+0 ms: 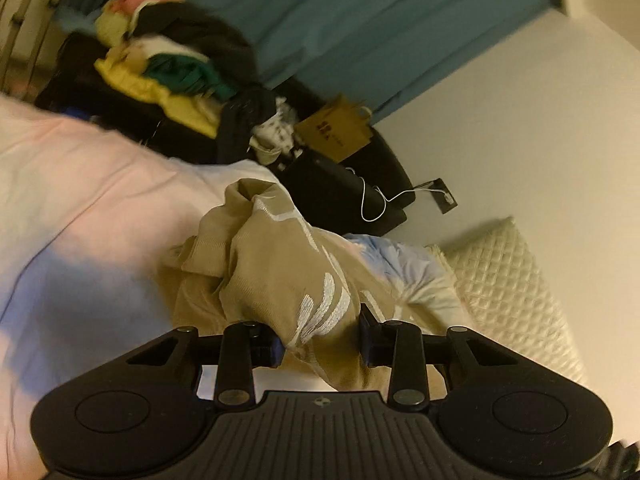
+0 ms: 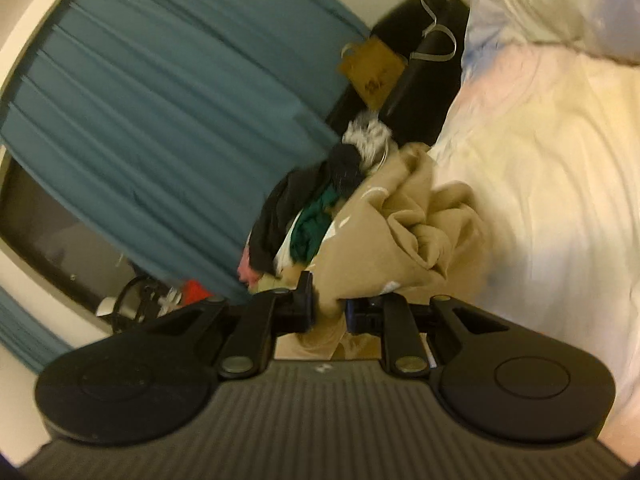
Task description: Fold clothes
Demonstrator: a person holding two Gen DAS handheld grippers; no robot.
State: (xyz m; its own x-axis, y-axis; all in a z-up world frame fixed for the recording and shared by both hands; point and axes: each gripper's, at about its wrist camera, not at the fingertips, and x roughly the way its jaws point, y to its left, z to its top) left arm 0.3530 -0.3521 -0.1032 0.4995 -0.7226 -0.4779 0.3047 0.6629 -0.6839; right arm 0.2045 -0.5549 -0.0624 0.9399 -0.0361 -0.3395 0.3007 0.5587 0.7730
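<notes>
Bed [image 1: 80, 184] with pale sheet, teal curtain [image 2: 160, 100] behind. Tan garment [image 1: 280, 280] bunched above the bed, left gripper [image 1: 322, 346] and right gripper [image 2: 329, 312] both clamped on its fabric. Clothes pile [image 1: 168, 64] beyond.

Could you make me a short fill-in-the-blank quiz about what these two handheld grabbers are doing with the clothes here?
1. Both the left gripper and the right gripper are clamped on a garment coloured ____.
2. The curtain behind is coloured ____.
3. The garment's embroidered design is coloured ____.
4. The cardboard tag lies against a ____ suitcase.

Missing words: tan; teal; white; black
</notes>
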